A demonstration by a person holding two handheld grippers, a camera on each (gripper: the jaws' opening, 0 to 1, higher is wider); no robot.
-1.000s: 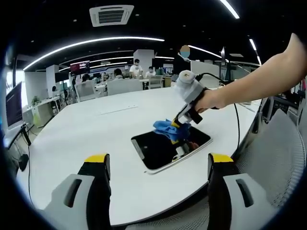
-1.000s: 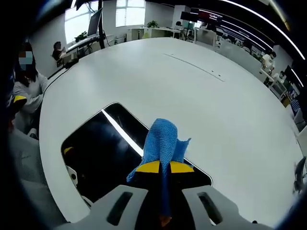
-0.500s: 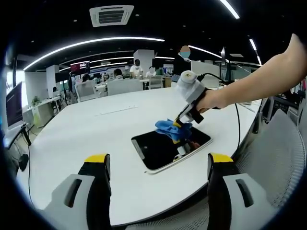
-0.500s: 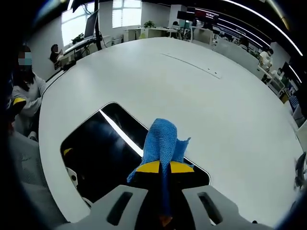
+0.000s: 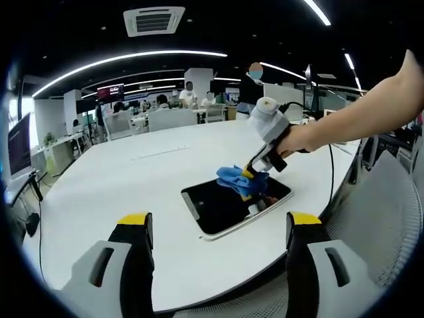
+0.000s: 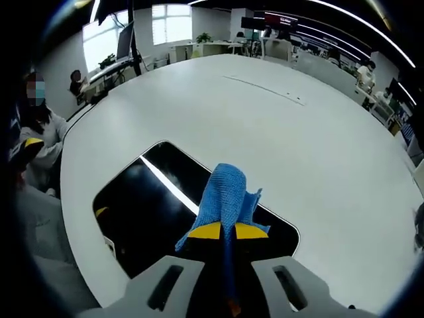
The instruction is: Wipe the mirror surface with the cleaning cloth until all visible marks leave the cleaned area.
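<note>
Right tool (image 6: 221,231): jaws together, clamped on the blue cloth (image 6: 225,205); yellow tips pinch its lower folds. In the left gripper view this tool (image 5: 252,173) comes in from 2 o'clock, held by a person's hand (image 5: 297,138) on a bare arm, tips pointing down at the mirror.
Left tool (image 5: 218,222): jaws wide apart, nothing between them; it hangs near the tabletop edge, well apart from the mirror.
Cloth: in the left gripper view the cloth (image 5: 240,179) rests bunched on the mirror's far half, touching the glass, toward 1 o'clock from its centre.
Mirror (image 5: 228,205): dark, rounded rectangle with a pale rim, lying flat on the white tabletop (image 5: 119,185). In the right gripper view the mirror (image 6: 146,212) reflects a bright ceiling light strip running diagonally from 11 o'clock to the cloth.
Marks: too small to tell on the glass.
Surroundings: office with desks, chairs and seated people beyond the tabletop at 12 o'clock; a mesh chair (image 5: 391,199) at 3 o'clock.
</note>
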